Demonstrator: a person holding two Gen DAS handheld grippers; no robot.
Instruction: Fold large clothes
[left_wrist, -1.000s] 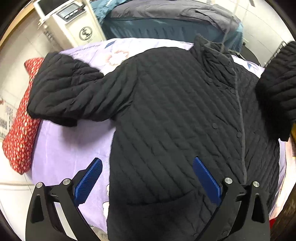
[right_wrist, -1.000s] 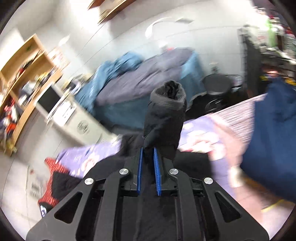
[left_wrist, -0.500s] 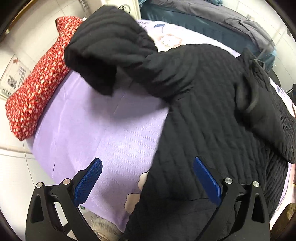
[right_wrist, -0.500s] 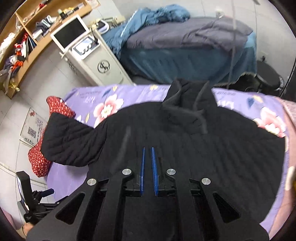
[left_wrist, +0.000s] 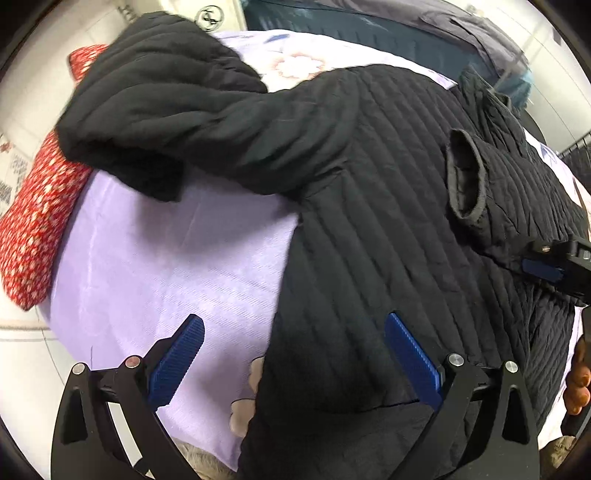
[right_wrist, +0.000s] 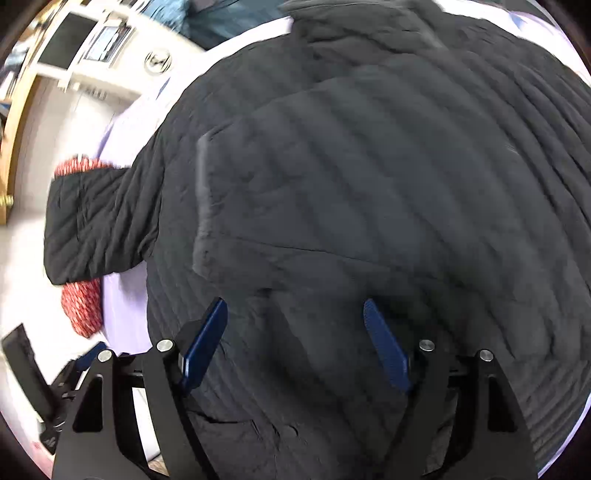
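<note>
A black quilted jacket (left_wrist: 369, 229) lies spread on a lilac bed sheet (left_wrist: 177, 251). Its right sleeve is folded across the body, the cuff (left_wrist: 465, 173) lying on the chest. Its left sleeve (left_wrist: 177, 110) still stretches out over the sheet toward a red pillow. My left gripper (left_wrist: 291, 350) is open and empty above the jacket's left side edge. My right gripper (right_wrist: 295, 332) is open and empty just above the folded sleeve (right_wrist: 332, 177) on the jacket (right_wrist: 424, 295); it also shows at the right edge of the left wrist view (left_wrist: 546, 266).
A red patterned pillow (left_wrist: 37, 214) lies at the bed's left edge, under the outstretched sleeve. A white machine (right_wrist: 92, 48) stands beyond the bed's head. A second bed with dark blue bedding (left_wrist: 369, 29) is behind.
My right gripper carried the right sleeve over the jacket's body, laid it down and opened. My left gripper moved left toward the outstretched sleeve and stayed open.
</note>
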